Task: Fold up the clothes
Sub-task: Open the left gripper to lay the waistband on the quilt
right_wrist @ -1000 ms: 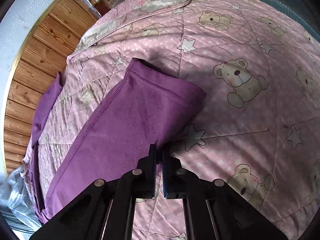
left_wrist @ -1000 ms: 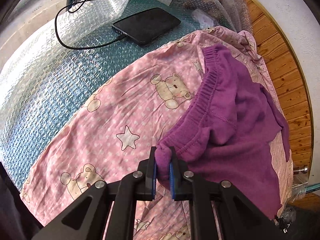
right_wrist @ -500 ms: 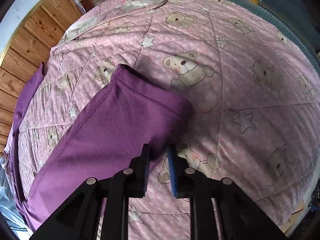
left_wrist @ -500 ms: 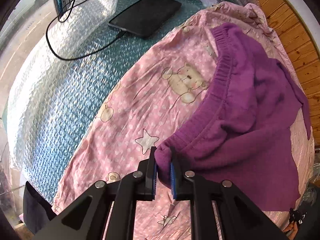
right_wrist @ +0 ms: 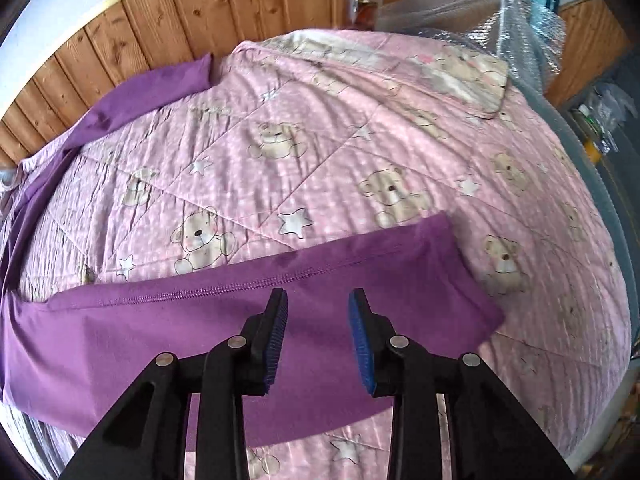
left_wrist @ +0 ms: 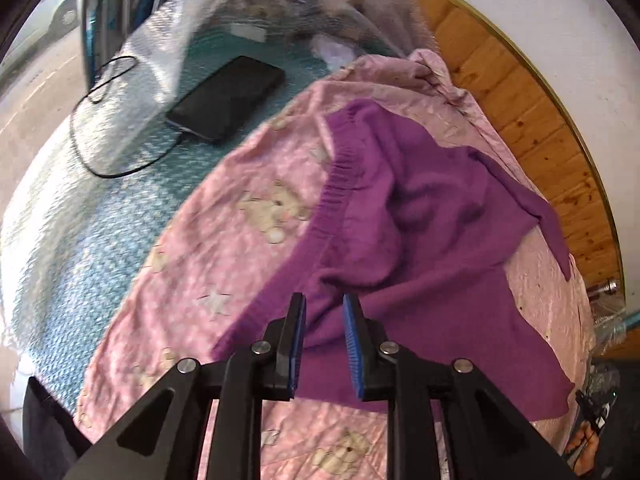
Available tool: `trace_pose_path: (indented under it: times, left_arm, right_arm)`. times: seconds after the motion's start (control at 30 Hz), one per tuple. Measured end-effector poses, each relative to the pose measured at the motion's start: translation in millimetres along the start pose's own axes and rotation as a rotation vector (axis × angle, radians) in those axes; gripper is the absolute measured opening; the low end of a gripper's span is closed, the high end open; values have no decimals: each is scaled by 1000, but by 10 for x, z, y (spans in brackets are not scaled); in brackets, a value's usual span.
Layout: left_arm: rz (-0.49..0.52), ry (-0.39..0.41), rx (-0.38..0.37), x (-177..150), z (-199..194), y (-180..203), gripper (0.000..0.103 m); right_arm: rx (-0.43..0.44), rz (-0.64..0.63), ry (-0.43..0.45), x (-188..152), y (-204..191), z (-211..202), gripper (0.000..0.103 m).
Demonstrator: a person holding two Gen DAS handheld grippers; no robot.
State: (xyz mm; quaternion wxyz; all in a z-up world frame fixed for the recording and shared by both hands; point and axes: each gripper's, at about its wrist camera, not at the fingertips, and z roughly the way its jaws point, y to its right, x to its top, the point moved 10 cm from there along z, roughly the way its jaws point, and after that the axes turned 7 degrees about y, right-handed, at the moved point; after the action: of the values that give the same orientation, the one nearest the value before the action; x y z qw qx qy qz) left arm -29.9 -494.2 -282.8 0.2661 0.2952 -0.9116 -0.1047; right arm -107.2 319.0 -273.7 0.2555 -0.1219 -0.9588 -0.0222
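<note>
Left wrist view: waistband released by left gripper point(left_wrist: 323, 340), jaws now apart over trousers point(left_wrist: 420, 240). Right gripper point(right_wrist: 318, 336) likewise opened wider, leg dropped on quilt point(right_wrist: 320, 160).

left hand-held gripper point(left_wrist: 324, 322) & right hand-held gripper point(right_wrist: 318, 320): black angular frames, blue ribbed pads, silver screws

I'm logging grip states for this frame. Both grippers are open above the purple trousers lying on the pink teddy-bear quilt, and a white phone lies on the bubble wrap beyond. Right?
Not quite: the phone is black, not white, as the left wrist view shows. The rest stands: the left gripper and right gripper are open above the purple trousers on the pink teddy-bear quilt, with bubble wrap beyond.
</note>
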Motion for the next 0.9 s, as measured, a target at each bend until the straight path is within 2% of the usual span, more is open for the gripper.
trace_pose_path:
  times: [0.07,0.1,0.13,0.17,0.27,0.37,0.43,0.5,0.57,0.63,0.73,0.8,0.83,0.87,0.9]
  left_arm:
    - [36,-51,10,-86,322,144,21]
    - [42,-79,40,-145,473,105,21]
    - [38,-102,76,-208,585,10,21]
    - [24,-118,119,-278,652,-151,21]
    - [-79,-105,124,-290,585,-440,13]
    - [-103,-93,138,-243,435,-469,13]
    - [-128,-87,148,-190,410,-449,14]
    - [-170,-83,159,-127,439,-405,14]
    - [-202,-77,153,-48,494,-297,14]
    - [-204,-62,137,36,483,-67,14]
    - [-185,-42,107,152,459,280,14]
    - [-185,-28,87,227,474,477,14]
    - [-193,-26,75,248,487,558,14]
    - [-204,-24,57,265,506,641,14]
    - [-215,-22,39,276,534,723,14]
  right_arm:
    - [-22,-7,-50,-44,61,197,31]
    - [-72,-1,-102,-123,227,319,31]
    - [-111,12,-142,-177,386,407,38]
    - [-116,49,-141,-152,524,398,38]
    - [-125,104,-173,22,739,319,36]
    - [8,80,-105,629,341,212,37]
    - [163,90,-70,1130,-162,268,45]
    - [319,160,-66,1600,-670,469,51]
    - [412,249,-90,1973,-1072,808,53]
    - [444,353,-120,2231,-1356,1216,53]
    - [421,474,-185,2345,-1572,1738,53]
    - [403,528,-125,2506,-1631,1813,62]
    - [386,523,-131,2532,-1670,1835,56]
    - [353,512,-140,2537,-1685,1849,44]
    - [343,500,-136,2546,-1702,1831,6]
